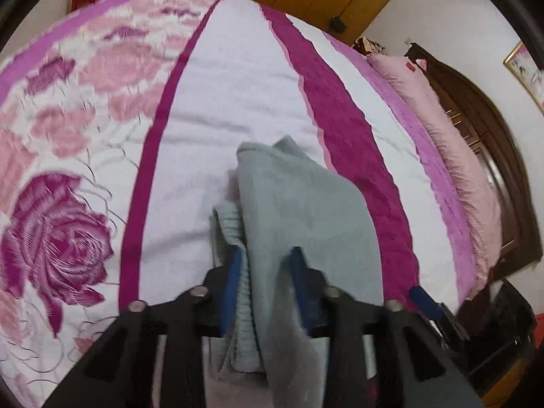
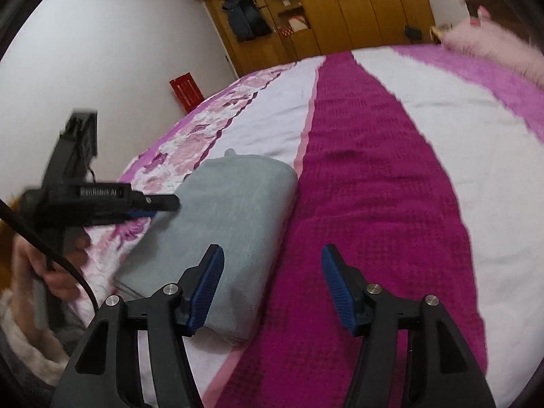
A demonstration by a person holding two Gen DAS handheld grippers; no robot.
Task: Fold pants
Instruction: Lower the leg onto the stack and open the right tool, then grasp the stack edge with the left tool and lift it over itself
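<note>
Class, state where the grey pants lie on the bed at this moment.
In the right wrist view the folded grey pants lie left of centre on the bedspread, beside its magenta stripe.

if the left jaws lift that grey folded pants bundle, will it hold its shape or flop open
Probably flops: the grey pants are soft knit, draping limply between the left gripper jaws. Likely light. The stacked layers look loose, so they may slide apart.

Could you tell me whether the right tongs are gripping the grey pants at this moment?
No, the right tongs stand open over the bedspread, the pants beside them.
</note>
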